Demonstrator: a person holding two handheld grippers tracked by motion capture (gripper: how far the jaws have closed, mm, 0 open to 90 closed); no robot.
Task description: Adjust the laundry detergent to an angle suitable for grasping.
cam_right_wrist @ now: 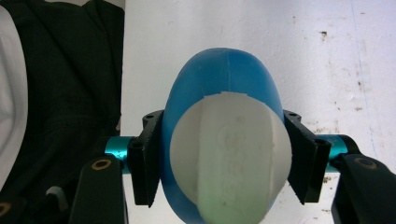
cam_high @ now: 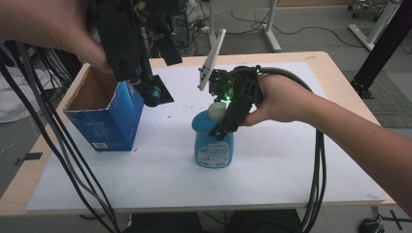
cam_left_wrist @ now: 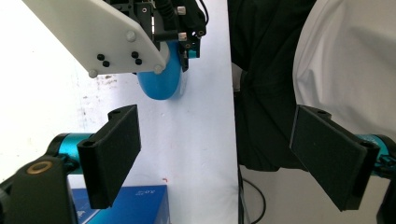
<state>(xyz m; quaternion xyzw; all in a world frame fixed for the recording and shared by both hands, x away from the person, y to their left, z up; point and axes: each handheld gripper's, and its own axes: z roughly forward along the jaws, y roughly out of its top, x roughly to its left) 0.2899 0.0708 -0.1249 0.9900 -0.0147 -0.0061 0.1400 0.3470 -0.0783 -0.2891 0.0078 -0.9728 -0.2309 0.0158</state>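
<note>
A blue bottle [cam_high: 213,143] with a white cap [cam_high: 217,109] stands upright at the middle of the white mat. My right gripper [cam_high: 222,128] comes down on it from above and is shut on it. In the right gripper view its black pads [cam_right_wrist: 145,158] press on both sides of the blue bottle [cam_right_wrist: 224,79] just under the cap [cam_right_wrist: 229,158]. My left gripper [cam_high: 163,70] hangs in the air at the upper left, over the edge of the box, with its jaws wide open. Nothing lies between the jaws of the left gripper [cam_left_wrist: 222,156]; the bottle [cam_left_wrist: 161,81] stands farther off.
An open blue cardboard box [cam_high: 104,121] stands at the left of the white mat [cam_high: 291,160], its top torn open. Thick cables [cam_high: 316,184] trail off the front edge. The box corner [cam_left_wrist: 126,203] lies below the left jaw. The person's dark clothing [cam_left_wrist: 261,70] is at the mat's edge.
</note>
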